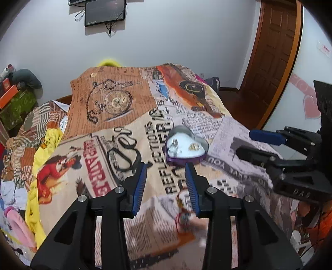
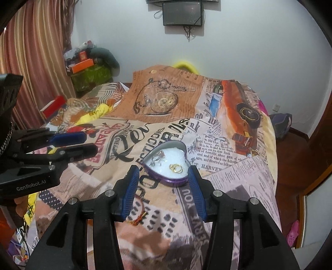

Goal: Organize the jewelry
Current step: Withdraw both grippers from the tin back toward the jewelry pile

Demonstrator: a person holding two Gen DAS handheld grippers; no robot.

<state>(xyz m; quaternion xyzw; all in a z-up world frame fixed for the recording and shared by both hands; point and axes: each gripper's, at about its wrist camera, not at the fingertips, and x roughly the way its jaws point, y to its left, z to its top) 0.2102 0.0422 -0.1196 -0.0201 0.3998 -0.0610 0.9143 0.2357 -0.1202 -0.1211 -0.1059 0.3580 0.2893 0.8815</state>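
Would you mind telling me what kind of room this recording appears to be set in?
Most likely a bedroom: a bed under a printed bedspread, a striped curtain, and a wooden door. A heart-shaped jewelry box sits on the bed.

- Bracelet: lies under the left gripper's jaws; motion-blurred in the left wrist view, charm and cord details unreadable. In the right wrist view its red cord is partly hidden behind the near jaw.
- Silver rings in the heart-shaped box, ahead of the jaws: too small to count or separate.
- Gold rings: overlapping; number cannot be told.
- Box rim nearest the right gripper: one corner covered by the right-hand jaw.
- Wall monitor: top cut off by the frame edge.
- Yellow object beyond the bedspread: mostly hidden; identity undetermined.
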